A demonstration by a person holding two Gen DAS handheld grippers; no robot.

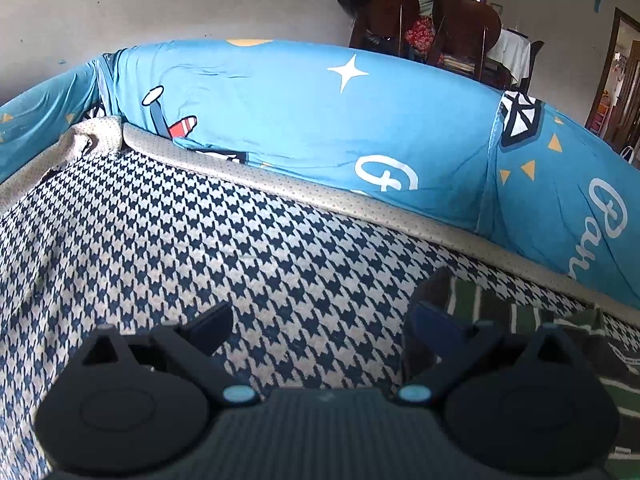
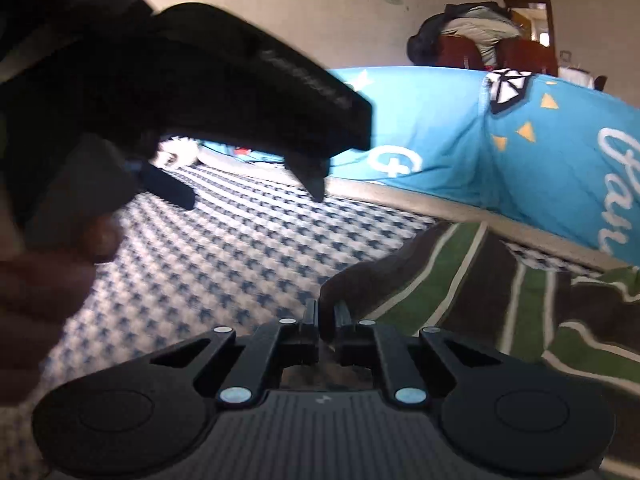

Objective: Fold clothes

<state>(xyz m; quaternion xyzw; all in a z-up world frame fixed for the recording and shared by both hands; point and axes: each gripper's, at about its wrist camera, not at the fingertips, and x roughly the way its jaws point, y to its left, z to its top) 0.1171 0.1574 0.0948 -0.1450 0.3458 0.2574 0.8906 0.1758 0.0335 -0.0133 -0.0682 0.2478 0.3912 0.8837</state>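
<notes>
The right gripper [image 2: 326,314] has its jaws drawn nearly together, pinching the dark corner of the striped garment [image 2: 460,280], which lies brown, green and white on the houndstooth cover [image 2: 240,256] and spreads from the jaws toward 3 o'clock. The left gripper [image 1: 320,320] hangs with jaws spread wide and nothing between them; in its own view the garment lies at 4 o'clock, just beside its right-hand finger. In the right wrist view it sits at 10 o'clock. A blue printed sheet [image 1: 300,112] lies beyond.
</notes>
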